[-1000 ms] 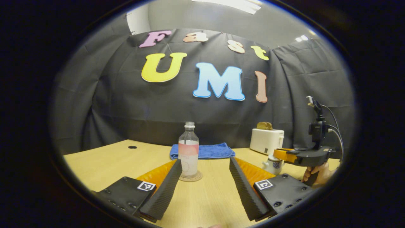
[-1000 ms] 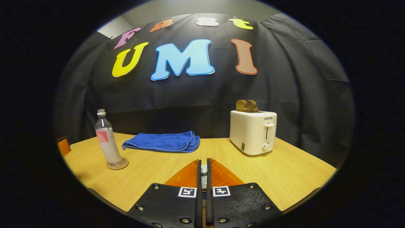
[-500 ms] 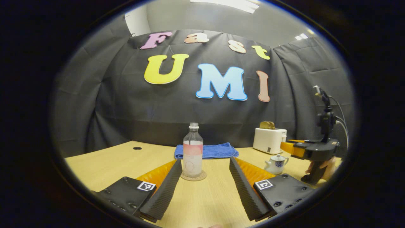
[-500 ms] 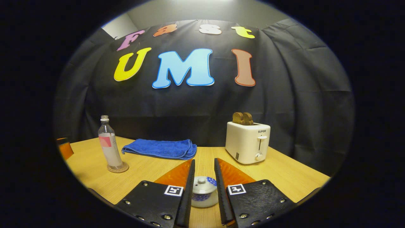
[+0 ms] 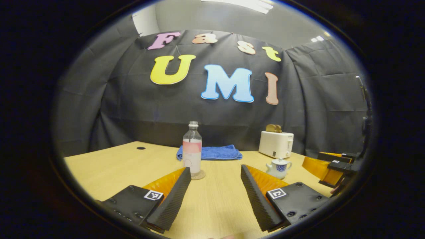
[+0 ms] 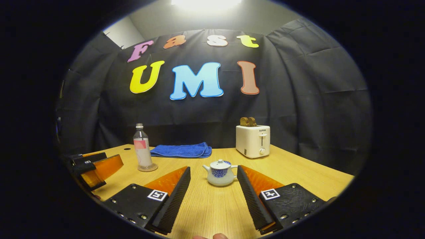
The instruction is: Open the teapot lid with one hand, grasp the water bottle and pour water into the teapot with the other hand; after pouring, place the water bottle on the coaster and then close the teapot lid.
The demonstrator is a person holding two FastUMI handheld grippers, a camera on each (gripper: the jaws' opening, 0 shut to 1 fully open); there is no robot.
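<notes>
Jaws on both of our grippers stand wide apart and hold nothing. In the left gripper view, our left gripper point(image 5: 215, 196) sits low in the frame above the wooden table point(image 5: 106, 166). The water bottle point(image 5: 192, 149) stands upright on its round coaster point(image 5: 200, 175) just left of centre, beyond the left finger. The small teapot point(image 5: 278, 167), white with blue pattern and its lid point(image 5: 278, 161) in place, sits right of centre, well apart from the bottle. At the right edge we see our right gripper point(image 5: 332, 166).

In the right gripper view, the right gripper point(image 6: 212, 196) frames the teapot point(image 6: 219, 172), which stands on the table between and beyond the two fingers, touching neither, lid point(image 6: 219, 162) on. The bottle point(image 6: 142, 152) on its coaster point(image 6: 148, 168) stands left of centre. Our left gripper point(image 6: 96, 166) shows at the left edge. Behind, a folded blue towel point(image 6: 181, 150) lies mid-frame, and a white toaster point(image 6: 253, 141) with toast point(image 6: 247, 121) stands right of centre.
</notes>
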